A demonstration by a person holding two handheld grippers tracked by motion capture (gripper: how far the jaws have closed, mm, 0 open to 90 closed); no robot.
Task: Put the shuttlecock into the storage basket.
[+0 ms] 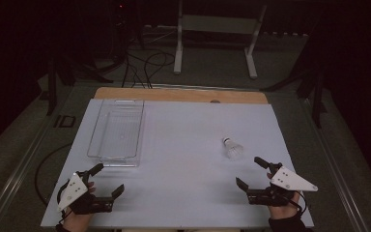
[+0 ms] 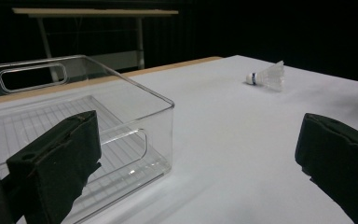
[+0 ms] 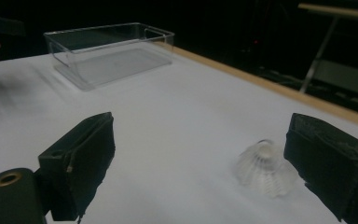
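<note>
Right gripper view: shuttlecock (image 3: 263, 168) beside spread tongs (image 3: 200, 161) (untouched).

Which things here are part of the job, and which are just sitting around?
In the job: shuttlecock, close ahead of the open right tongs; clear bin, by the open left tongs.
Sitting around: white stand and cables on the floor beyond the table.

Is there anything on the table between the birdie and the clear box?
No. In the high view, the stretch between the birdie and the clear box is just bare white table.
</note>
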